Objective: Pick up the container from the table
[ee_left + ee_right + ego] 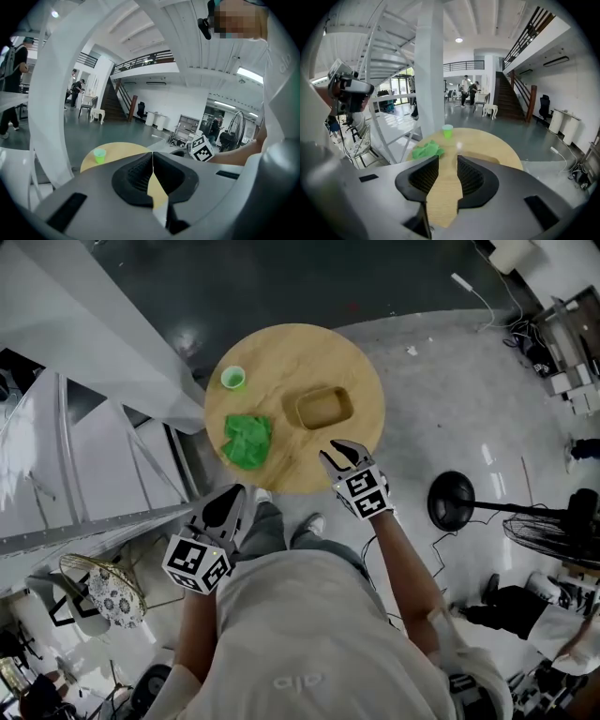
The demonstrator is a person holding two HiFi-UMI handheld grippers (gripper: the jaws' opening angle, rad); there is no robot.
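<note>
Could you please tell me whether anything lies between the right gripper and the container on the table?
Nothing visible does. The right gripper, jaws apart and empty, is at the near edge of the table, with only bare wood between it and the container. The green cloth and green cup sit off to the left.

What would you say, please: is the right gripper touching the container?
Apart. The head view shows a strip of bare table between the right gripper and the container; its jaws stand open and empty.
</note>
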